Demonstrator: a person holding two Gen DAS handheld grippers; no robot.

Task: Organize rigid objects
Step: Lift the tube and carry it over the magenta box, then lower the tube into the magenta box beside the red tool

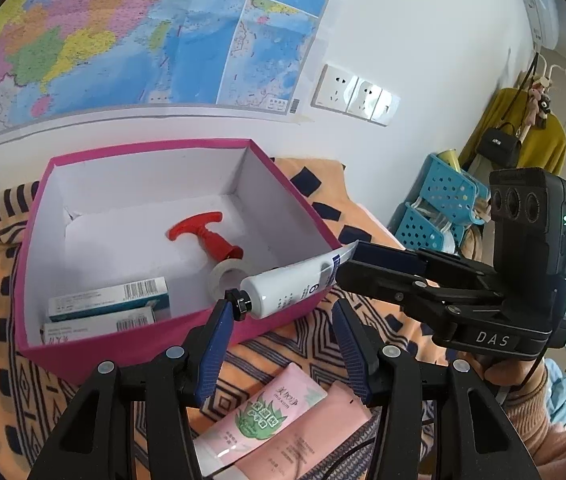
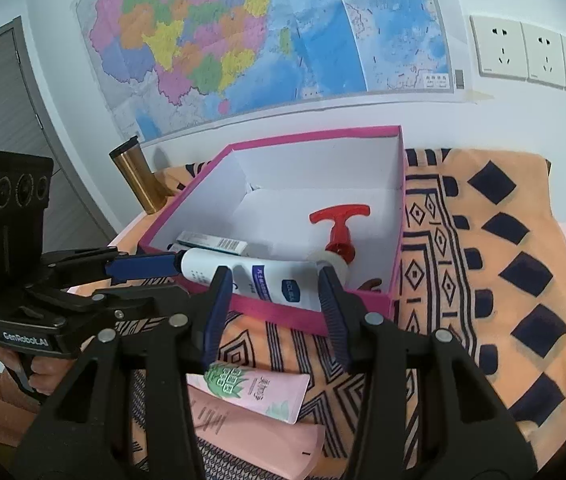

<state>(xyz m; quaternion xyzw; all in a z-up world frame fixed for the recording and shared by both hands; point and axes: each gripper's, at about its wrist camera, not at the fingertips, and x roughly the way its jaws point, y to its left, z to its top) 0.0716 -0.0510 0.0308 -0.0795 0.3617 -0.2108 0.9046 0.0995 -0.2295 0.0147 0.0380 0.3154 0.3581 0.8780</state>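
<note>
A pink box with a white inside sits on the patterned cloth; in the right wrist view its front wall faces me. Inside lie a red T-handled stopper, a tape roll and two small cartons. A white tube with a black cap hangs over the box's front rim. My right gripper is shut on the tube's flat tail; in the right wrist view the tube spans its fingers. My left gripper is open, its left fingertip near the tube's cap.
Two pink sachets lie on the cloth in front of the box, also in the right wrist view. A gold flask stands left of the box by the wall. Blue baskets stand far right. A map covers the wall.
</note>
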